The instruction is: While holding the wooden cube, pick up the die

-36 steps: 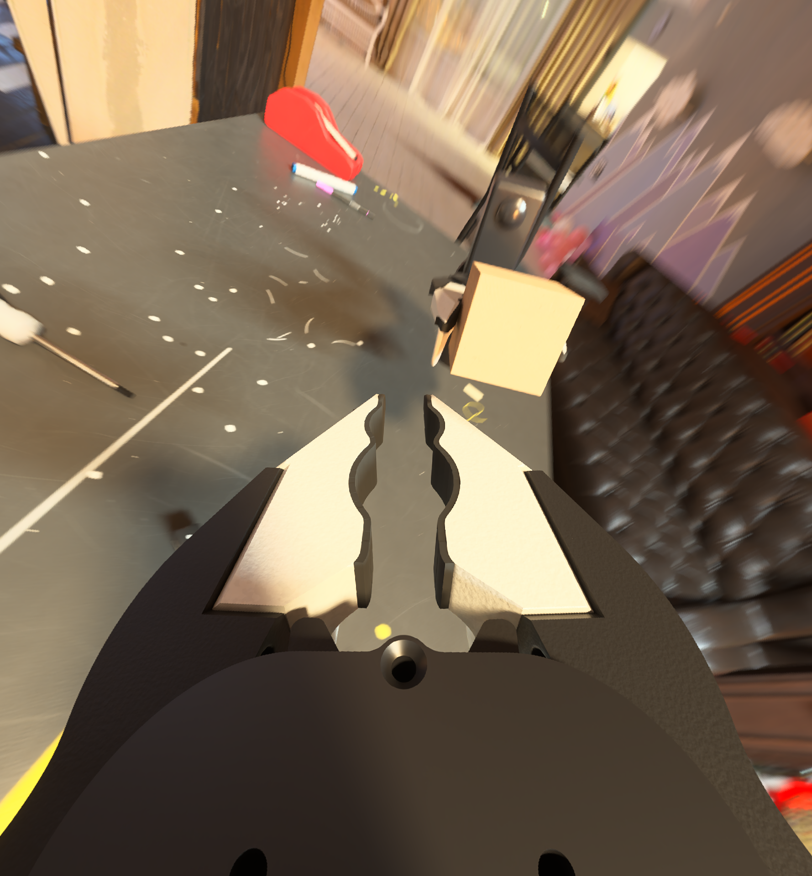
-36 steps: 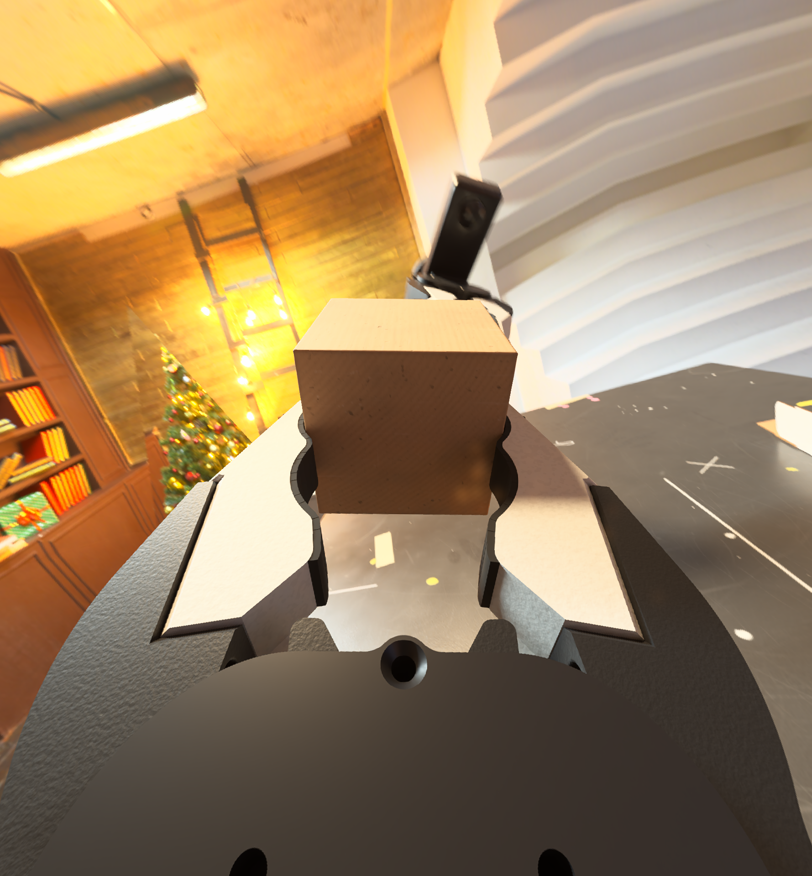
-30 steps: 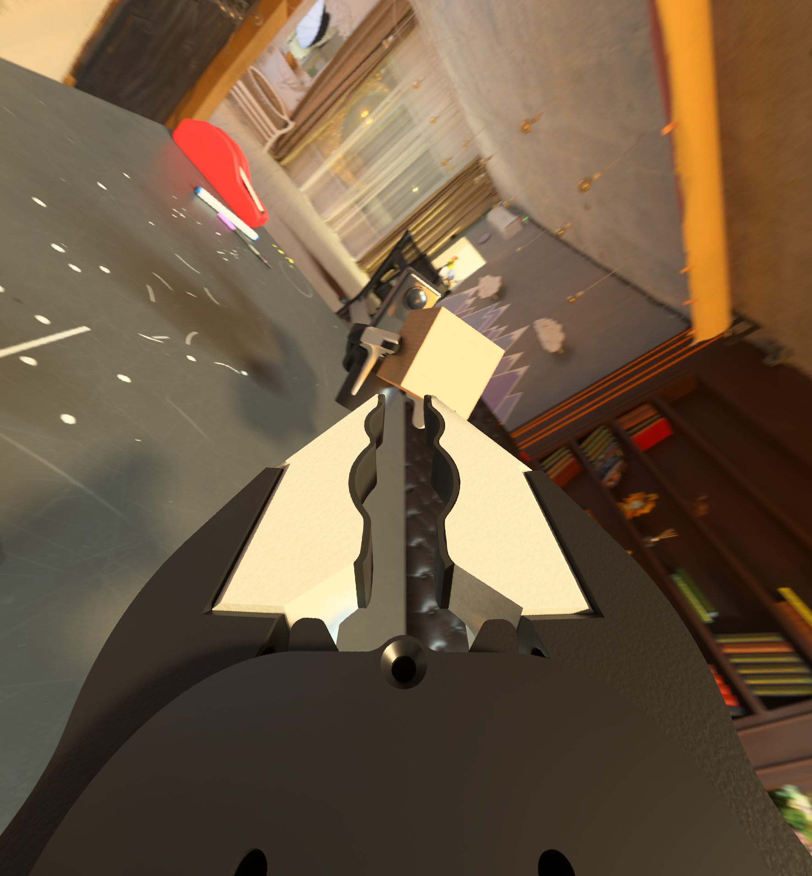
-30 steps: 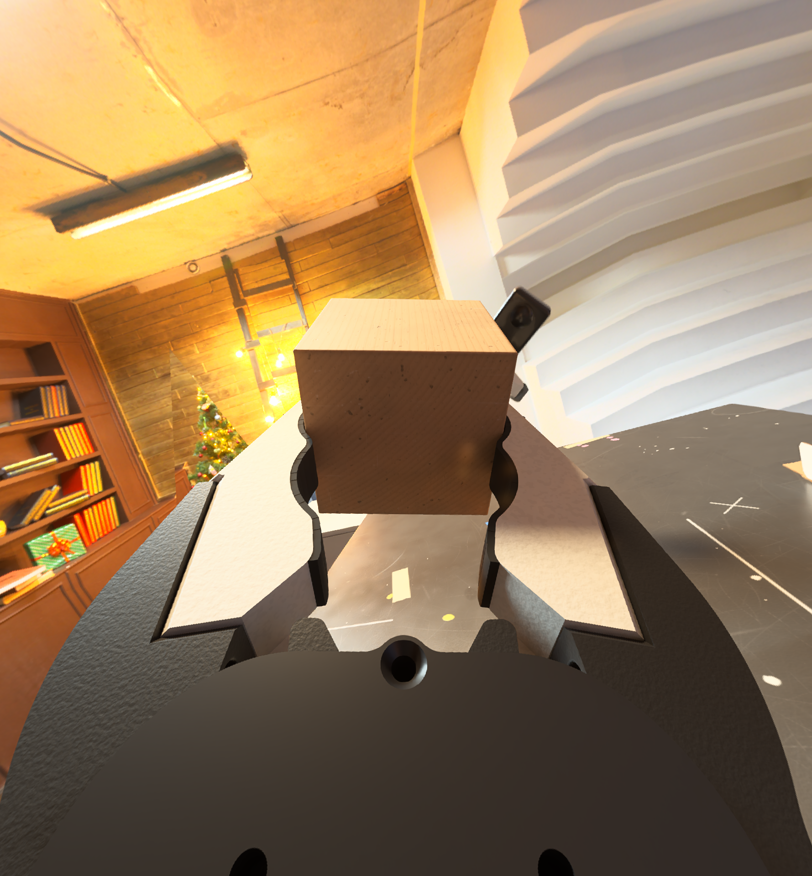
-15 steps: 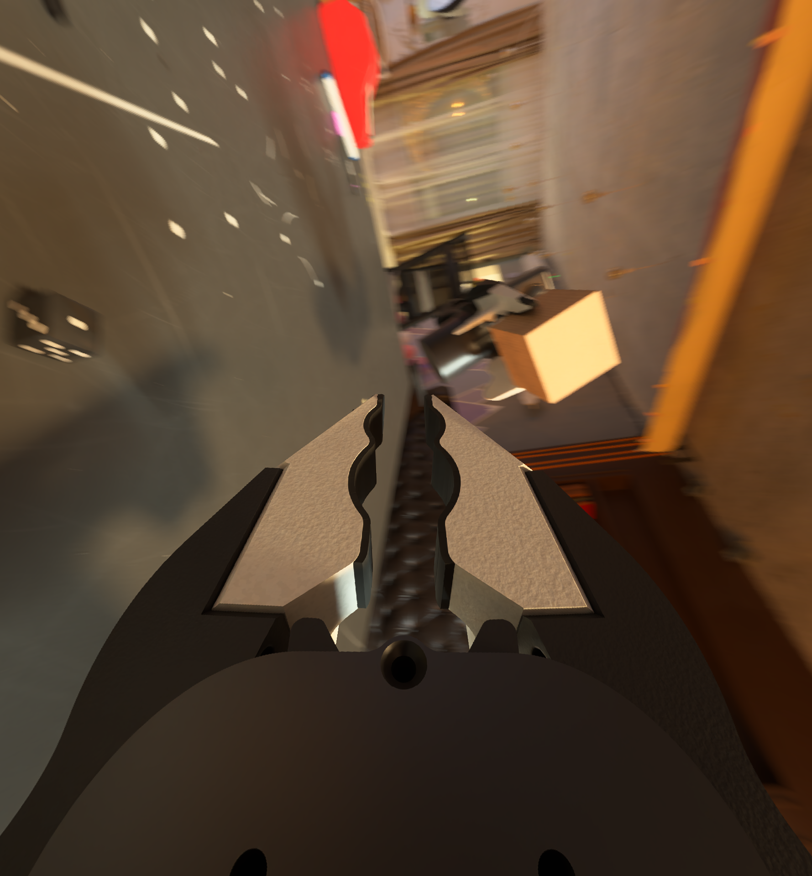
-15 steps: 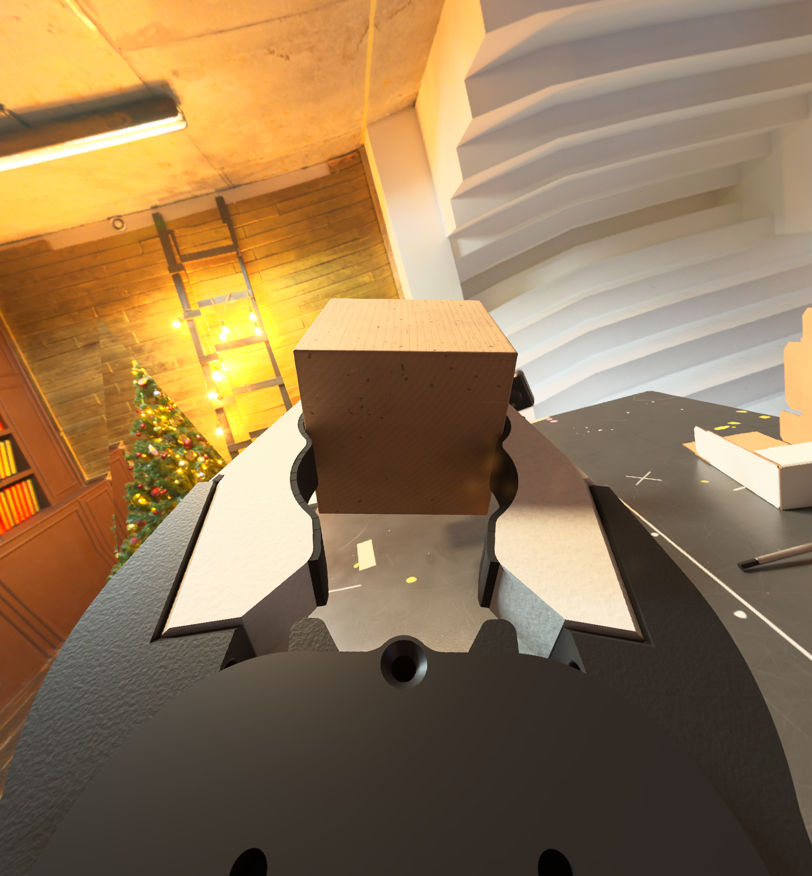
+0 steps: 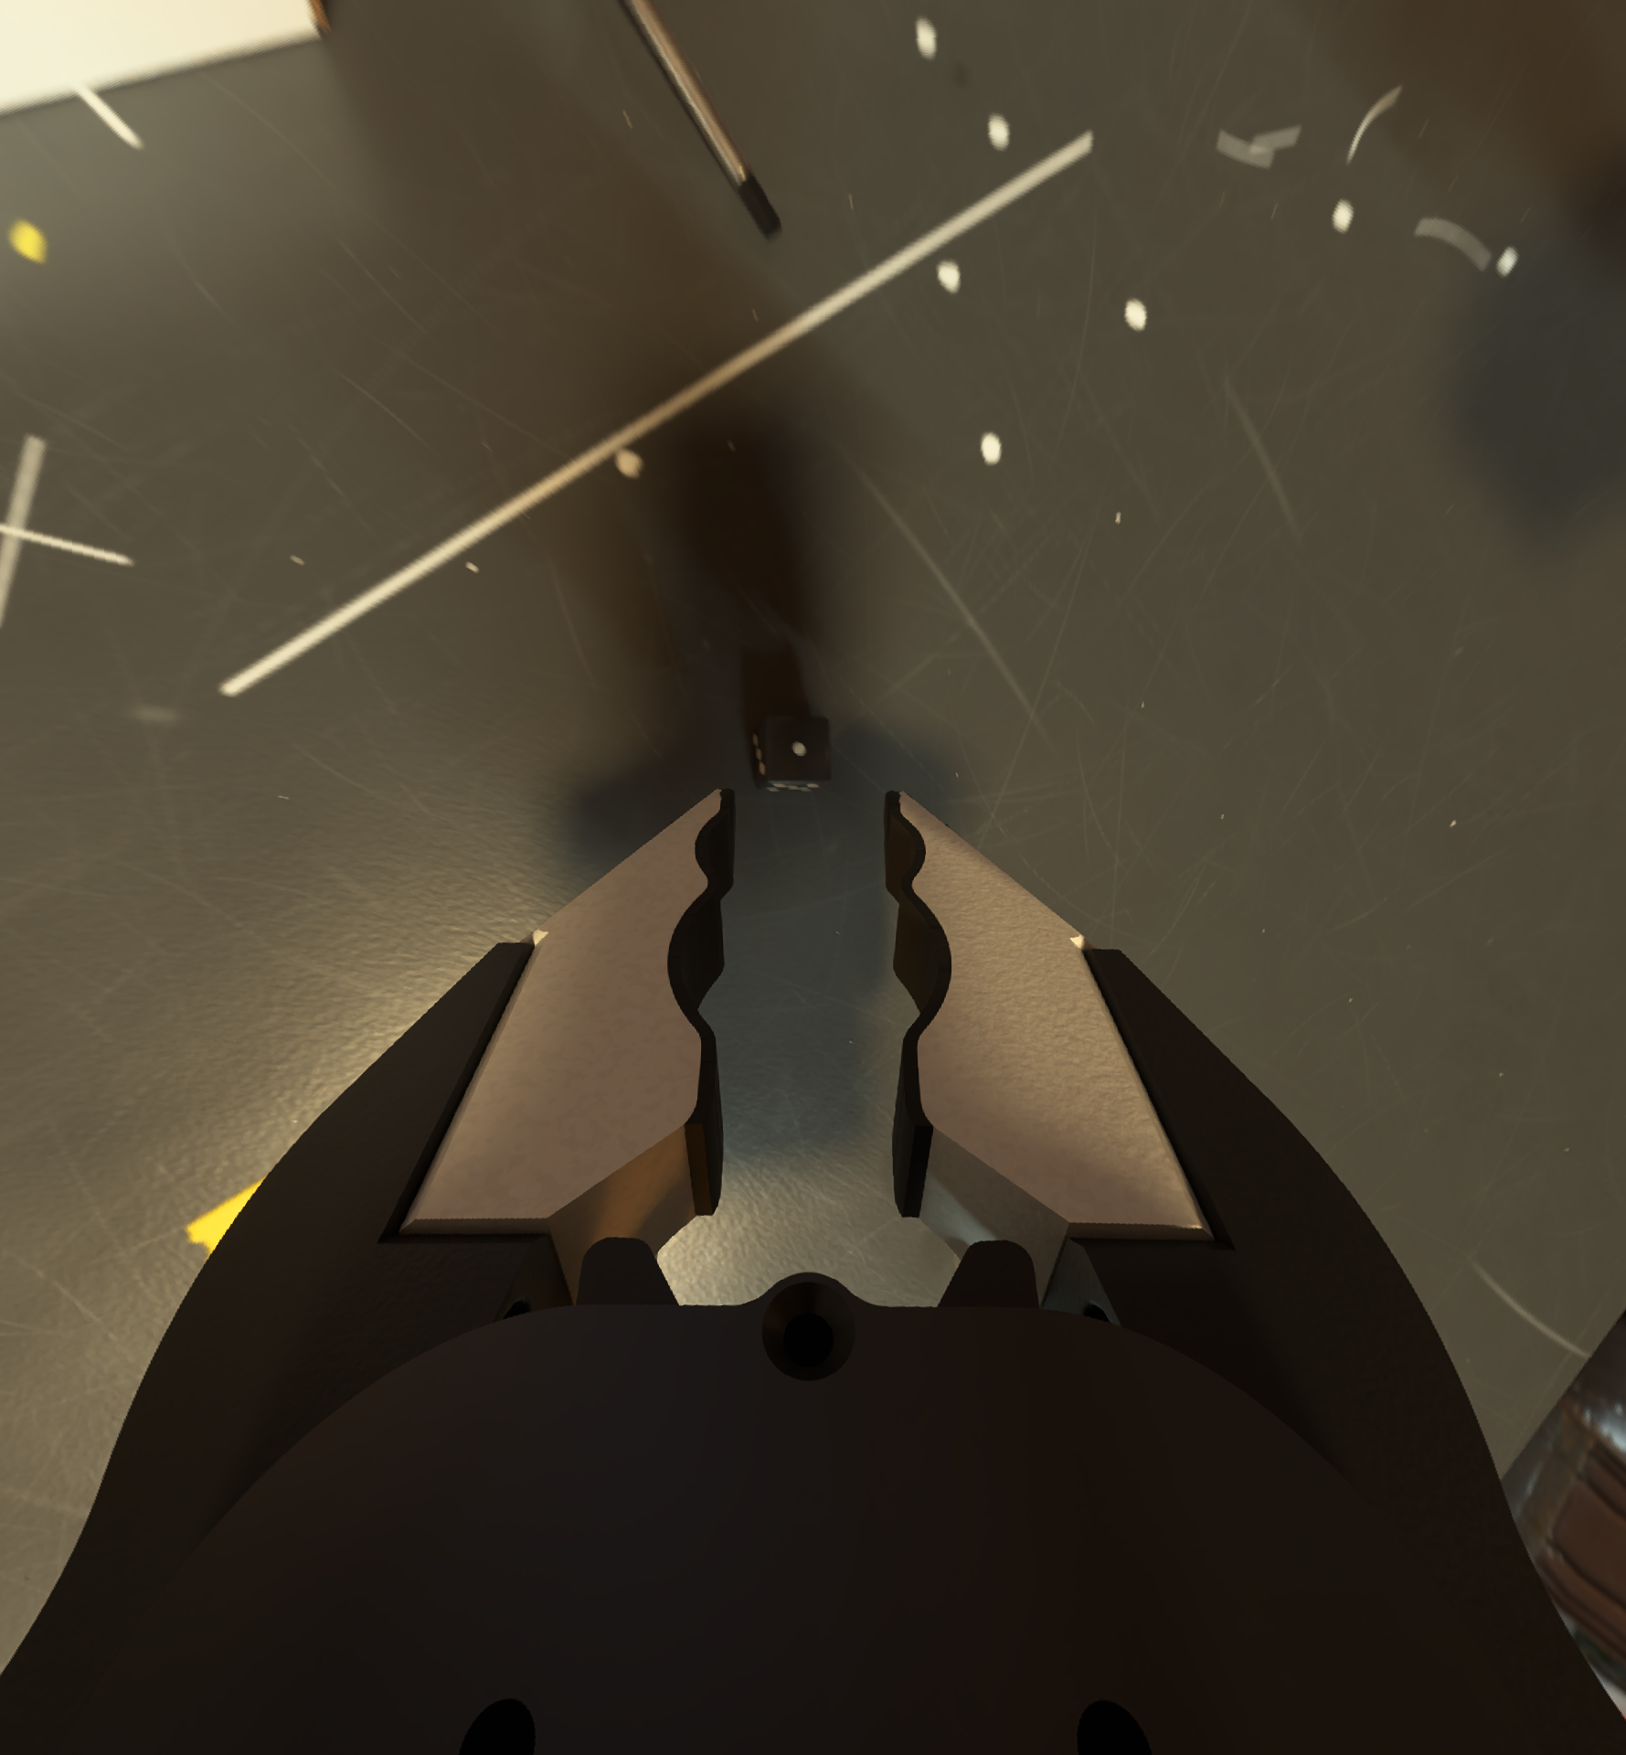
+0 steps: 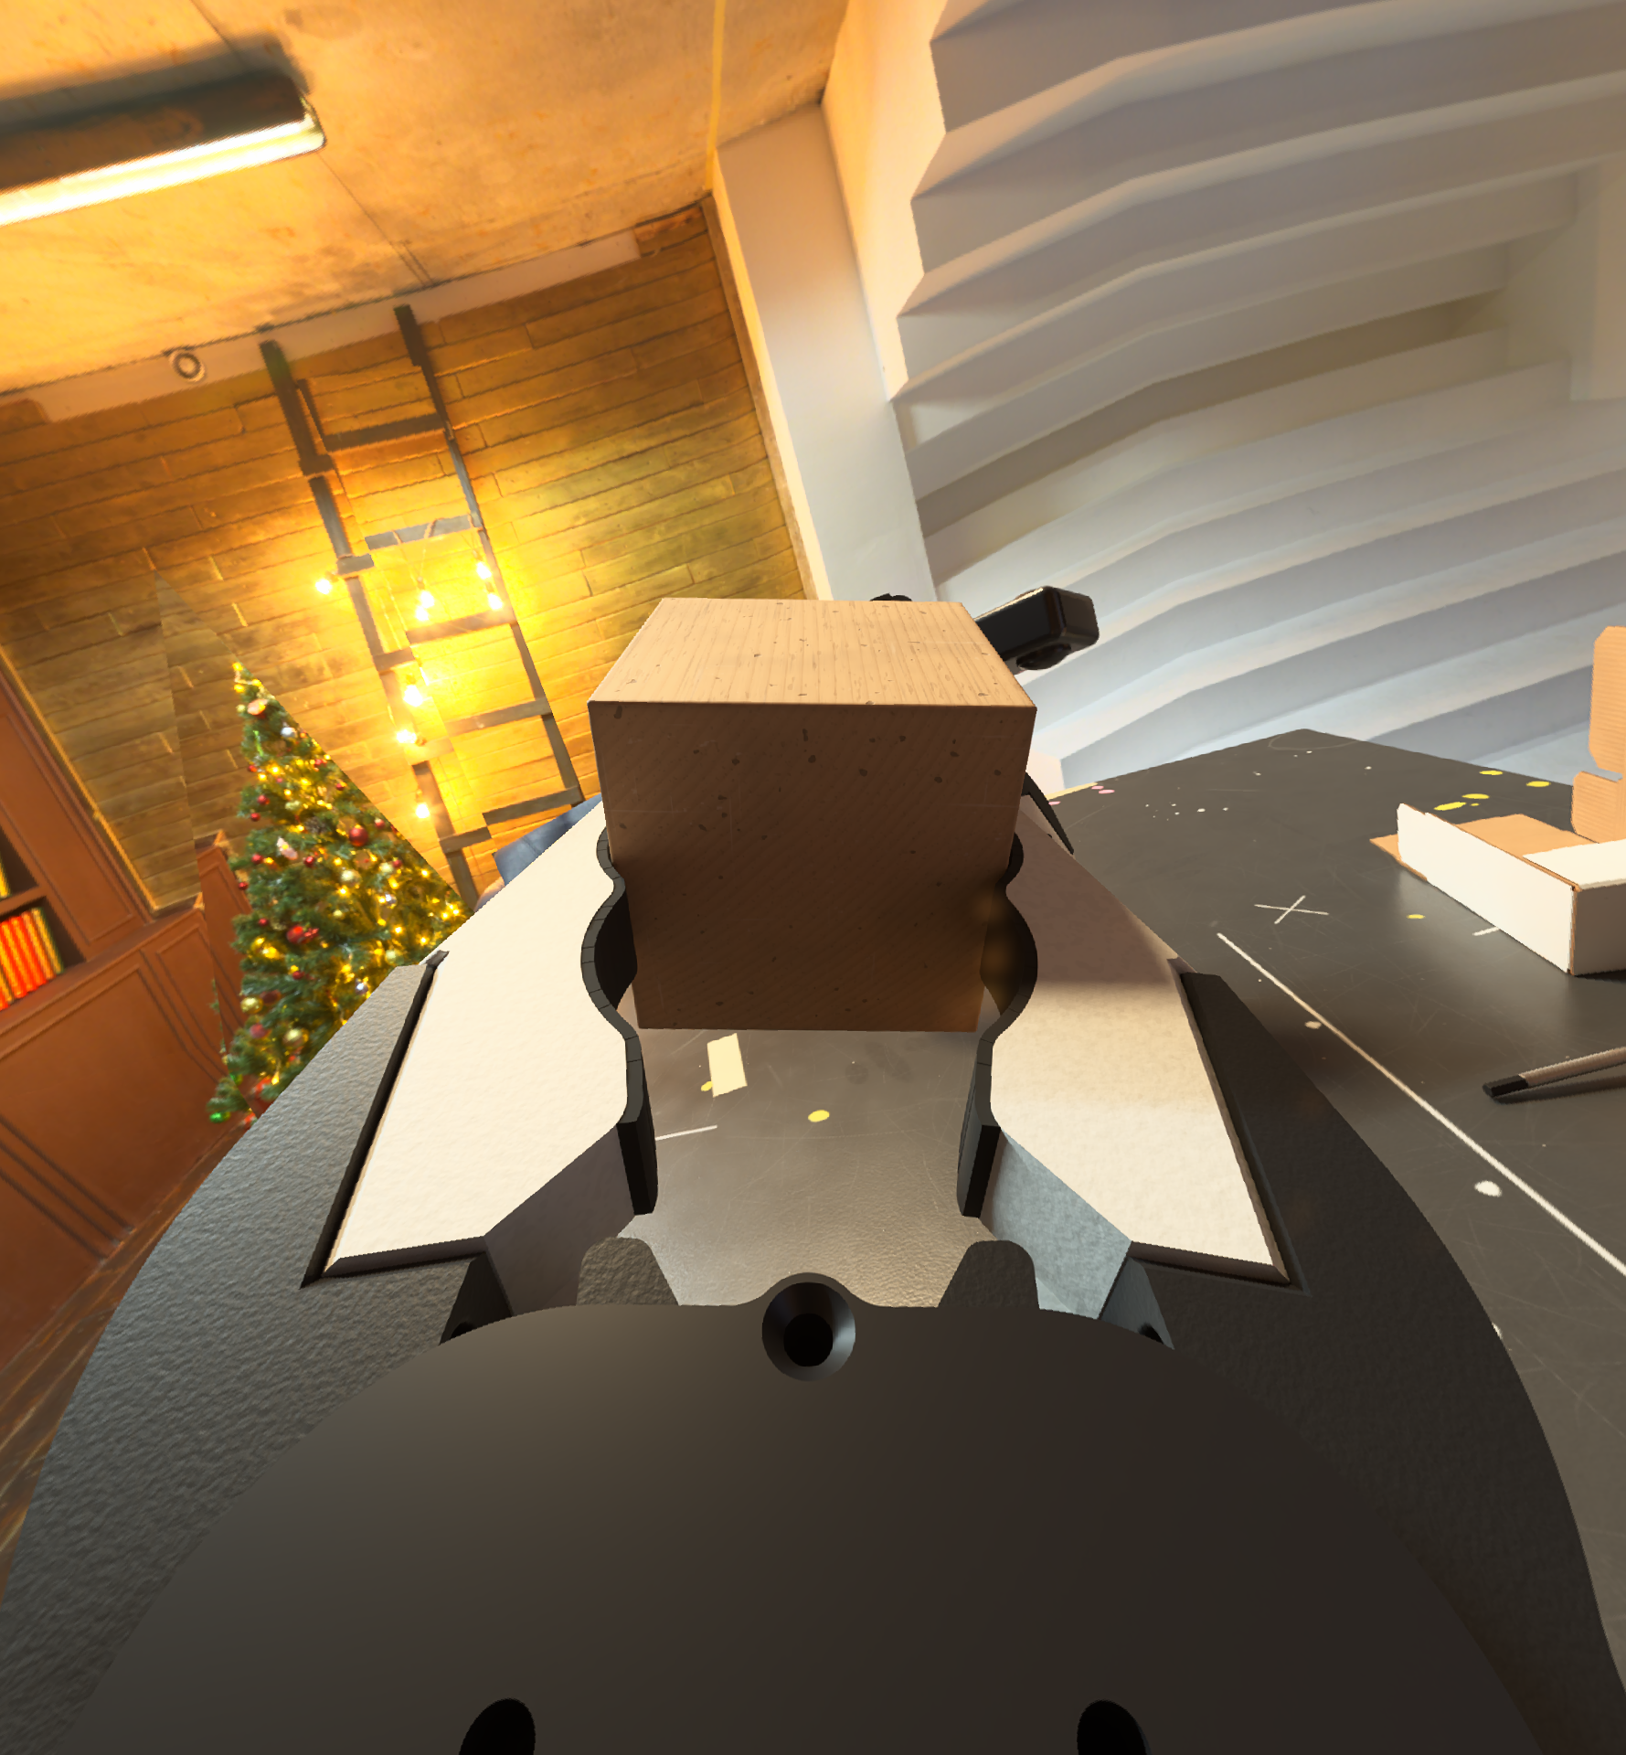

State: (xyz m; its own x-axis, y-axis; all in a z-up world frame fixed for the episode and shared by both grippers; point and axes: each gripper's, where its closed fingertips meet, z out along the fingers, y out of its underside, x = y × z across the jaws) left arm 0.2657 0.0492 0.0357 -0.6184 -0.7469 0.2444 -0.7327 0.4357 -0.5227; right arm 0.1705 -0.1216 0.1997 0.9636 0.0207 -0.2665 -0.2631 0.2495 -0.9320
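Observation:
A small black die (image 7: 793, 751) with white pips lies on the dark tabletop (image 7: 1170, 665), in shadow, just beyond my left fingertips. My left gripper (image 7: 807, 798) points down at the table, open and empty, its gap lined up with the die. My right gripper (image 8: 813, 826) is shut on the wooden cube (image 8: 804, 855) and holds it above the table, tilted upward. Part of the left gripper (image 8: 1041, 617) shows behind the cube in the right wrist view.
A thin dark tool (image 7: 700, 119) lies beyond the die; it also shows in the right wrist view (image 8: 1587, 1068). An open white cardboard box (image 8: 1549, 883) stands at the table's right. White lines and a cross (image 7: 16, 532) mark the table. The table edge (image 7: 1606, 1349) is at lower right.
My left gripper has swung round to point down at the table over the die, and its jaws have opened wider. My right gripper still holds the cube, turned slightly.

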